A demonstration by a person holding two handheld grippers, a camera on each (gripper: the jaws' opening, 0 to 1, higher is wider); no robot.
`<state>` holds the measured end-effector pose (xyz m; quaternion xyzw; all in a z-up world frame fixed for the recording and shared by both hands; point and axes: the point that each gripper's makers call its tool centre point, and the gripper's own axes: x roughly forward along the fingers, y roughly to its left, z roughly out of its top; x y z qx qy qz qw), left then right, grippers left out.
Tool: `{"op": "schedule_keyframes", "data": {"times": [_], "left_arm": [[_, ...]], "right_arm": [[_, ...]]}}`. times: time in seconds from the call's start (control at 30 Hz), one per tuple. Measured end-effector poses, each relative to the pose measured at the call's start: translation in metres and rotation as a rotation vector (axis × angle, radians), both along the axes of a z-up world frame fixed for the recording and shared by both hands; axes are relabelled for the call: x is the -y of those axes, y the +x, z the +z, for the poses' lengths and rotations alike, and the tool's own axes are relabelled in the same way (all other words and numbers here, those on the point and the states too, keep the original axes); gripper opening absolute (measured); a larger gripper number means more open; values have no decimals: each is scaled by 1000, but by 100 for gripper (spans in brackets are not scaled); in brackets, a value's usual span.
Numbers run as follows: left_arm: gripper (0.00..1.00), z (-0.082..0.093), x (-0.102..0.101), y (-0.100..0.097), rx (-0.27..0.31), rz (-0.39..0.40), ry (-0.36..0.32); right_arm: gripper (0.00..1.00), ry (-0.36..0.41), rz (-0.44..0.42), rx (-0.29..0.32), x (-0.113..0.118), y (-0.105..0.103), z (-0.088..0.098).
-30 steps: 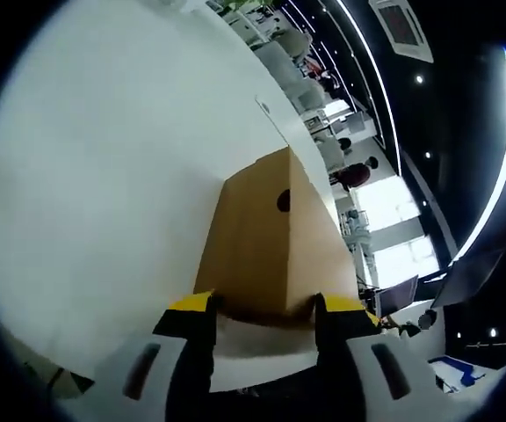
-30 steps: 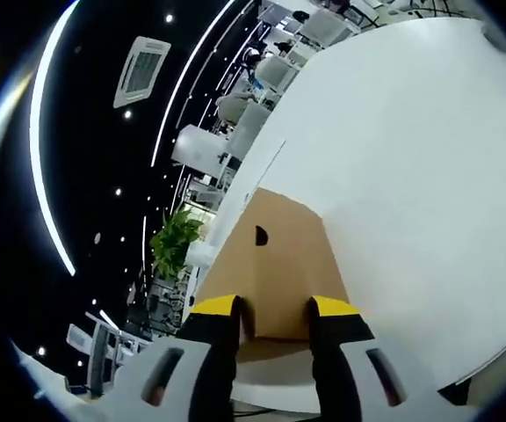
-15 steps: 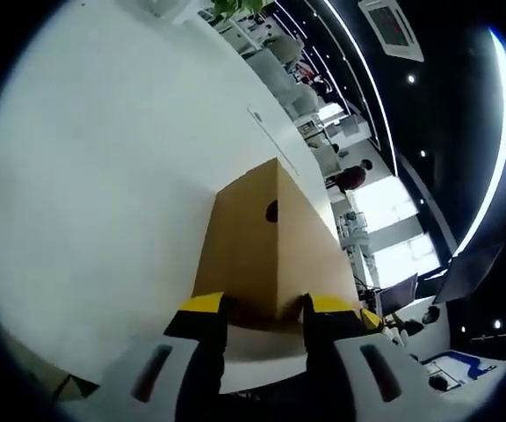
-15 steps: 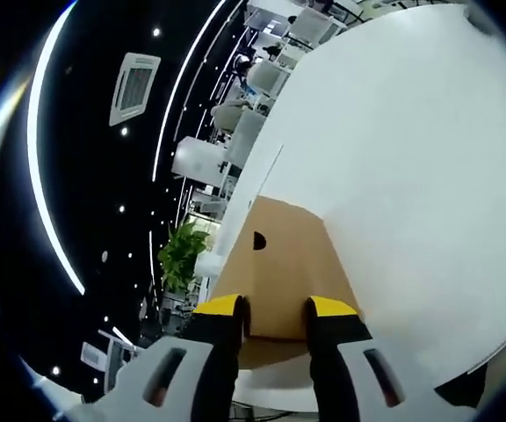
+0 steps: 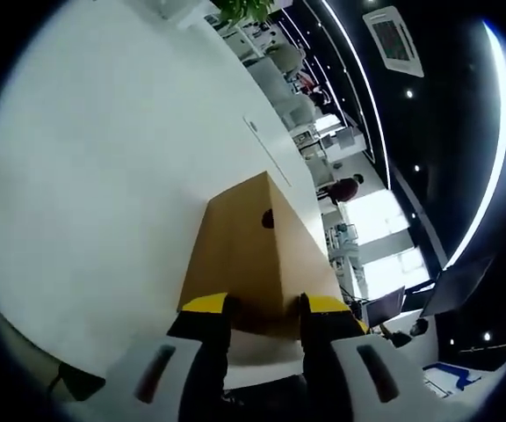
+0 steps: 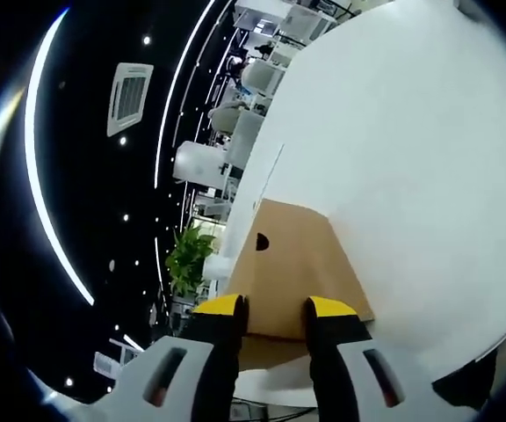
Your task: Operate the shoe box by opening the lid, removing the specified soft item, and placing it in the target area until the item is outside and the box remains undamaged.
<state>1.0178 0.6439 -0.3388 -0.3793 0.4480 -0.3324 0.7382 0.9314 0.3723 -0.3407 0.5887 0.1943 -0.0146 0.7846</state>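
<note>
A plain brown cardboard shoe box [image 5: 249, 255] is seen resting on the round white worktop [image 5: 104, 176], at the near edge of that surface; in the right gripper view the same box [image 6: 292, 268] is shown against the worktop [image 6: 411, 149]. The left gripper [image 5: 262, 308], with yellow-tipped black jaws, is pressed onto the near bottom edge of the box from both sides, so that the cardboard is pinched; the right gripper [image 6: 273, 309] is likewise closed on the near end of the box. The task is judged to be at its start: the lid is not seen raised, no soft item is seen outside, and the opening, the removal and the placing are all left to be done; whether the lid has been loosened cannot be told. The long axis of the box is directed away from both grippers across the worktop; a small dark round hole [image 5: 268, 219] is borne on a side panel, also visible in the right gripper view [image 6: 261, 242].
</note>
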Motion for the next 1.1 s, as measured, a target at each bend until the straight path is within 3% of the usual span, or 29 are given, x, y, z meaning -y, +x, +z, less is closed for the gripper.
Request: {"op": "schedule_keyframes", "data": {"times": [0.27,0.63,1.1], "left_arm": [[32,5,-1,2,22,-10,15],[33,17,2,3,2,-11,1],[35,27,2,2,38,-31,6]], "right_arm": [[29,-20,18,-2,-1,1,8],[30,-7,23,18,-1,1,19],[32,-14,25,75,-4,1,34]]}}
